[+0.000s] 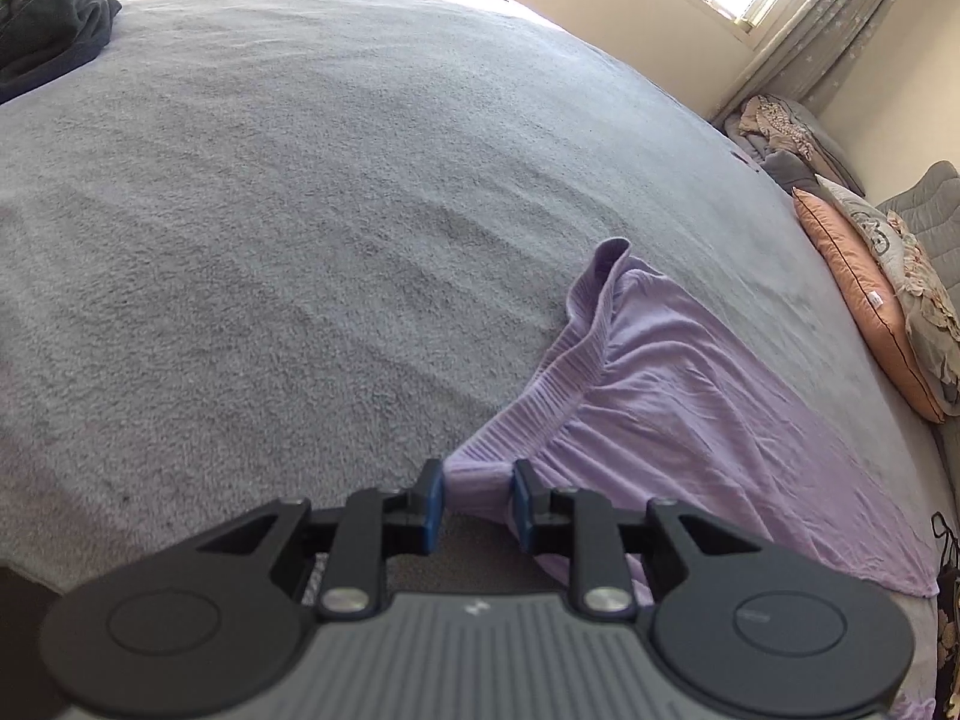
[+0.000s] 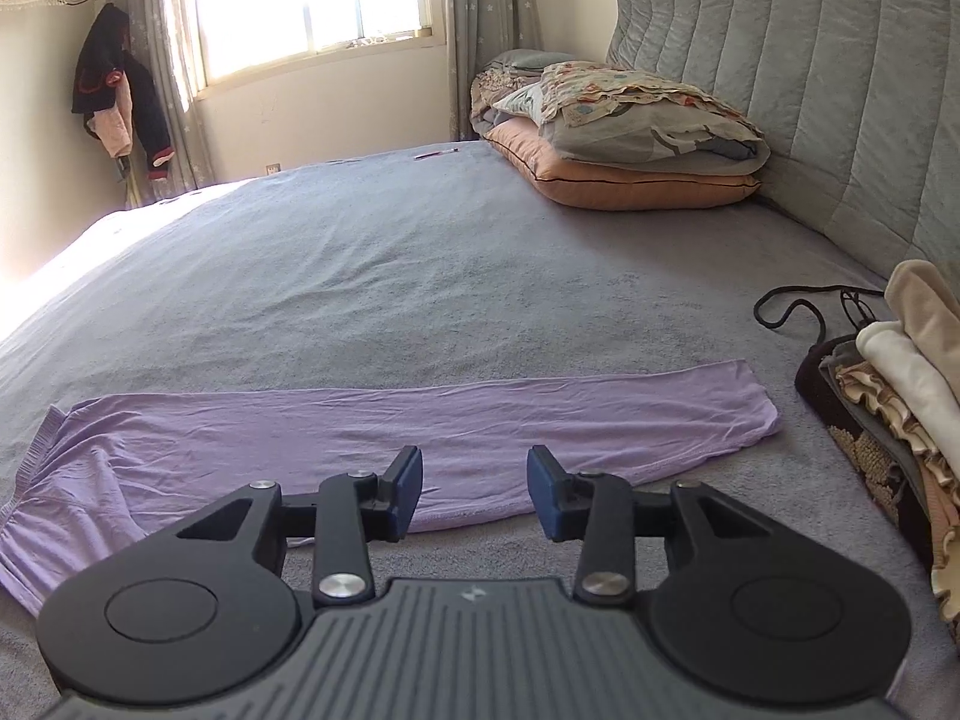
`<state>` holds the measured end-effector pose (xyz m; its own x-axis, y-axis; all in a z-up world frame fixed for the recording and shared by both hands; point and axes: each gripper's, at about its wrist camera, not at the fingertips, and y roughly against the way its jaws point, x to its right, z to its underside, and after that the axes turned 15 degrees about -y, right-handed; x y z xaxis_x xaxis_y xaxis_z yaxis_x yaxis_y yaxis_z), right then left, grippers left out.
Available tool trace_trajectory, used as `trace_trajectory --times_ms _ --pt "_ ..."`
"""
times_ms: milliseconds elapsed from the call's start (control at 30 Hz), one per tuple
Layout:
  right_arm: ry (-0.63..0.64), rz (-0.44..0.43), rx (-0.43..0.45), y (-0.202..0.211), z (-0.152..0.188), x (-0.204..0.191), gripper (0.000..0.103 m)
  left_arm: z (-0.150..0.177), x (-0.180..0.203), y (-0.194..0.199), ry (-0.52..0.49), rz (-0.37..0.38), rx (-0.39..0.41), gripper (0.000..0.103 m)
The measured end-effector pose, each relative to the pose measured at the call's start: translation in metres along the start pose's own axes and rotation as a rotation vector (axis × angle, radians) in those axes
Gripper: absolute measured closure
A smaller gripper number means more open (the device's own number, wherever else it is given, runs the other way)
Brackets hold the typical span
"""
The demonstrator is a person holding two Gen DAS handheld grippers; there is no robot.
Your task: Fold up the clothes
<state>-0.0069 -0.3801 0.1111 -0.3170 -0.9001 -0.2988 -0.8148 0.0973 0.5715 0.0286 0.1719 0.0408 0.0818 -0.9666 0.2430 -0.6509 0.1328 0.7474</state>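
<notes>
Lilac trousers (image 1: 690, 408) lie folded lengthwise on the grey bed cover (image 1: 270, 210). In the left wrist view the ribbed waistband runs up from my left gripper (image 1: 478, 495), which is shut on the waistband's near corner, fabric bunched between the blue pads (image 1: 433, 489). In the right wrist view the same trousers (image 2: 420, 420) stretch across the bed, waistband at the left, hem at the right. My right gripper (image 2: 474, 486) hovers open over the near edge of the leg, with nothing pinched between its fingers.
A dark garment (image 1: 48, 24) lies at the bed's far left. Pillows and bedding (image 2: 630, 174) are stacked against the padded headboard (image 2: 810, 90). A pile of folded clothes (image 2: 900, 390) and a black cord (image 2: 798, 300) sit at the right. A jacket (image 2: 120, 90) hangs by the window.
</notes>
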Motion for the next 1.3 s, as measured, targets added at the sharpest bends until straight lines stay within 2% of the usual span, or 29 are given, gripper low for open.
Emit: trace_trajectory --times_ms 133,233,300,433,567,667,700,733,767,800,833,967,1100,1267,1300 --pt "-0.110 0.218 0.041 0.018 -0.006 0.061 0.061 -0.001 -0.001 0.005 0.005 0.019 -0.002 0.079" --pt "-0.197 0.340 0.076 0.043 0.003 0.106 0.060 -0.002 0.001 0.004 0.008 0.021 0.001 0.079" --pt "-0.267 0.386 0.075 0.053 0.009 0.136 0.060 -0.002 0.002 0.003 0.008 0.021 -0.001 0.079" --pt "-0.386 0.422 0.030 0.052 0.020 0.177 0.062 0.002 0.003 0.003 0.020 0.018 -0.006 0.079" --pt "-0.488 0.425 -0.043 0.045 0.031 0.202 0.065 0.004 0.001 0.001 0.037 0.016 -0.013 0.079" --pt "-0.488 0.415 -0.088 0.036 0.035 0.205 0.068 0.003 0.005 -0.001 0.035 0.008 -0.011 0.079" --pt "-0.477 0.408 -0.110 0.031 0.037 0.204 0.078 0.003 0.006 0.000 0.035 0.007 -0.010 0.079" --pt "-0.464 0.396 -0.118 0.029 0.037 0.201 0.094 0.002 0.008 0.000 0.038 0.008 -0.007 0.079" --pt "-0.450 0.383 -0.123 0.026 0.037 0.198 0.102 0.002 0.009 0.000 0.042 0.010 -0.004 0.079" --pt "-0.447 0.352 -0.107 0.028 0.034 0.194 0.102 0.001 0.008 0.002 0.049 0.017 0.003 0.079" --pt "-0.446 0.329 -0.087 0.031 0.031 0.190 0.102 0.000 0.006 0.004 0.064 0.033 0.018 0.079" --pt "-0.404 0.175 0.162 0.064 0.005 0.164 0.102 -0.004 -0.001 0.009 0.103 0.068 0.048 0.079" --pt "-0.390 0.100 0.373 0.087 -0.019 0.144 0.102 -0.009 -0.004 0.013 0.148 0.115 0.064 0.079" --pt "-0.430 -0.035 0.613 0.108 -0.038 0.127 0.102 -0.021 -0.001 0.027 0.155 0.167 0.143 0.079" --pt "-0.418 -0.026 0.625 0.108 -0.041 0.123 0.102 -0.022 -0.001 0.029 0.153 0.168 0.152 0.079"
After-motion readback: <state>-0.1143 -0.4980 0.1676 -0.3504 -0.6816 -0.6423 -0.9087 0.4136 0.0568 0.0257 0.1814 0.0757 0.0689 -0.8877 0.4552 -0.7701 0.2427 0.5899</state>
